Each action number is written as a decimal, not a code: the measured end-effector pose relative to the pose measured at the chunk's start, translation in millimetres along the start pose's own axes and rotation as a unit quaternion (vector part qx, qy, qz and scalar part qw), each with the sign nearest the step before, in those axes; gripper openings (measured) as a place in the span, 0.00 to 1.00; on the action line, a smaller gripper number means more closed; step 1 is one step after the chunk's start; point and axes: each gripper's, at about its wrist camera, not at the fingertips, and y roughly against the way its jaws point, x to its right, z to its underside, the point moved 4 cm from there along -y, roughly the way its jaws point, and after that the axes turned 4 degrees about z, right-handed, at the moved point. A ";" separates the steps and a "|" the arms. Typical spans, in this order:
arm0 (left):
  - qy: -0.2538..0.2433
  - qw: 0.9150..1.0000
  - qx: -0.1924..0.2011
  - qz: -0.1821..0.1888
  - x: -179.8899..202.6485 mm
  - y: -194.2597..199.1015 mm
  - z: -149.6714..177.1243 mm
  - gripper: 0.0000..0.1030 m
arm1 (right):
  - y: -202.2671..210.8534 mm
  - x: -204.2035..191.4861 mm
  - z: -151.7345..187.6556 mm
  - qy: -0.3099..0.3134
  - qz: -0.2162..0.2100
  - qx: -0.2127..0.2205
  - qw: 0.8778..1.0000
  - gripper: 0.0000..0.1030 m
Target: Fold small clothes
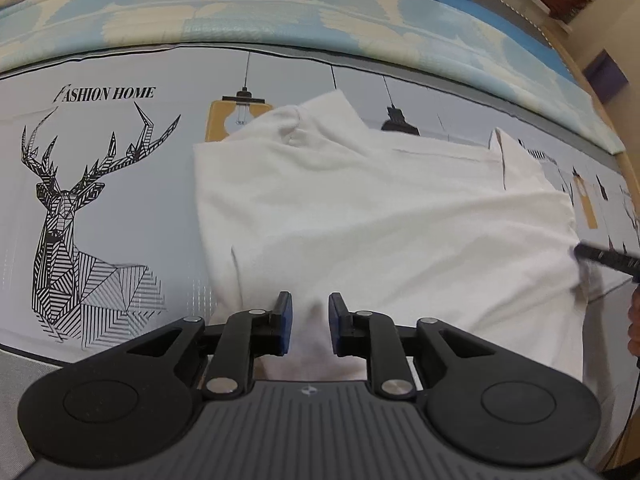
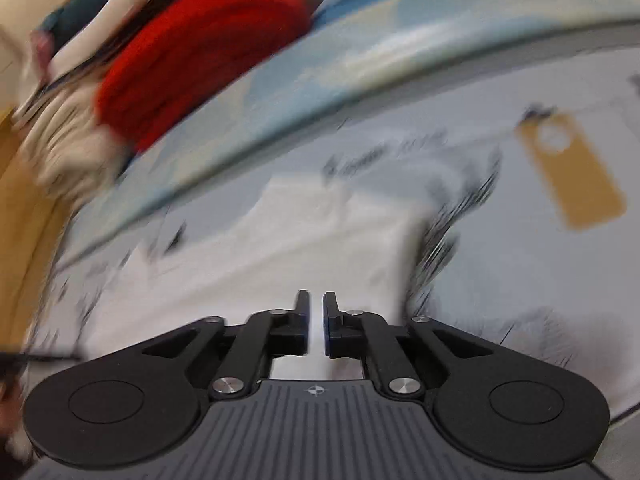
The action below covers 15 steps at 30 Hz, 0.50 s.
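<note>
A white garment [image 1: 380,216] lies partly folded on a grey printed cloth [image 1: 120,208]. My left gripper [image 1: 310,312] is over the garment's near edge, jaws a little apart with white fabric between the blue pads; I cannot tell whether it pinches it. The right gripper's dark finger [image 1: 608,258] shows at the garment's right edge. The right wrist view is blurred by motion. There my right gripper [image 2: 316,312] has its jaws narrowly apart over the white garment [image 2: 280,264]; I cannot tell whether it holds fabric.
The cloth bears a deer print [image 1: 76,232], lamp drawings and yellow tags [image 2: 572,176]. A blue and cream mat [image 1: 280,12] lies beyond it. A red bundle [image 2: 200,52] and beige folded fabric [image 2: 60,148] lie at the back.
</note>
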 end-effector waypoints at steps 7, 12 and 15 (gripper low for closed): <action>0.059 0.998 0.020 -0.027 -23.5 -4.2 3.1 0.33 | 11.7 -5.2 17.5 0.098 0.087 0.000 0.991 0.22; 0.077 0.996 0.026 -0.044 -29.2 -22.4 4.9 0.34 | 14.8 -0.6 33.3 0.125 0.116 -0.012 0.985 0.41; 0.062 0.996 0.044 -0.055 -25.0 -25.3 1.6 0.19 | 8.9 -2.2 42.8 0.163 0.121 -0.028 0.979 0.41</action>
